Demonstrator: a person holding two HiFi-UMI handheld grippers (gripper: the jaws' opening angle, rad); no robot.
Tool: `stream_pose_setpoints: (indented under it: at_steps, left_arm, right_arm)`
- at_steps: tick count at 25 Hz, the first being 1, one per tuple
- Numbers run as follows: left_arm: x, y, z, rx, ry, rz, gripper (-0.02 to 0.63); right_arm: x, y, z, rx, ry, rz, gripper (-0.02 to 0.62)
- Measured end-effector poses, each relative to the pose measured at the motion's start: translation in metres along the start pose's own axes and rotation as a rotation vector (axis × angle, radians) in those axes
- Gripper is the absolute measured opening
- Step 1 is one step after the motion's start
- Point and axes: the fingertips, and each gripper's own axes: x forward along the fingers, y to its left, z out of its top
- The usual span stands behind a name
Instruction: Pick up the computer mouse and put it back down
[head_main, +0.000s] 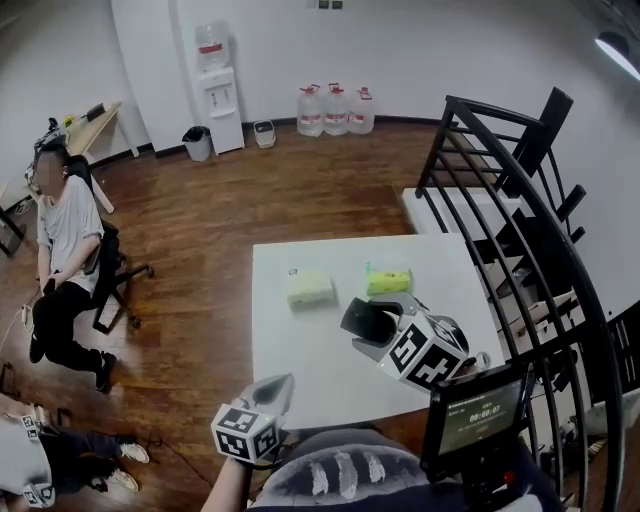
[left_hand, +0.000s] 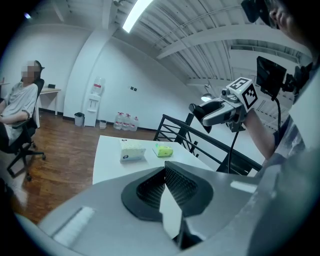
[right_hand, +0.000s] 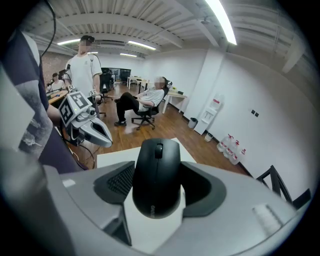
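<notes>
The black computer mouse (right_hand: 156, 177) is clamped between the pads of my right gripper (right_hand: 157, 186), its wheel end pointing away from the camera. In the head view that gripper (head_main: 378, 322) hangs above the right half of the white table (head_main: 300, 350) with the mouse (head_main: 370, 320) clear of the surface. My left gripper (head_main: 280, 386) hovers at the table's near edge; in its own view its jaws (left_hand: 165, 172) meet at the tips with nothing between them.
A pale tissue pack (head_main: 311, 288) and a green one (head_main: 389, 280) lie on the table's far half. A black stair railing (head_main: 500, 200) runs along the right, with a small screen (head_main: 480, 415) close by. A person sits on an office chair (head_main: 65, 260) at the left.
</notes>
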Motion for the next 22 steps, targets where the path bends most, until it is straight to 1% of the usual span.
stream_pose_setpoints:
  at_steps: [7, 10, 15, 19, 22]
  left_arm:
    - [0.0, -0.017, -0.007, 0.049, 0.025, -0.079, 0.015]
    - [0.003, -0.024, -0.008, 0.064, 0.03, -0.09, 0.015]
    - [0.003, -0.044, 0.001, 0.081, 0.008, -0.079, 0.015]
    - [0.004, -0.056, 0.007, 0.109, -0.009, -0.037, 0.014]
    - [0.012, -0.074, 0.013, 0.112, -0.037, -0.009, 0.015]
  right_arm:
    - [-0.007, 0.024, -0.004, -0.064, 0.062, 0.011, 0.296]
    - [-0.013, 0.031, -0.009, -0.076, 0.069, 0.026, 0.296]
    - [-0.034, 0.029, -0.016, -0.101, 0.06, 0.019, 0.296]
    - [-0.05, 0.026, -0.019, -0.126, 0.029, 0.022, 0.296]
    - [-0.064, 0.018, -0.027, -0.154, 0.016, 0.022, 0.296]
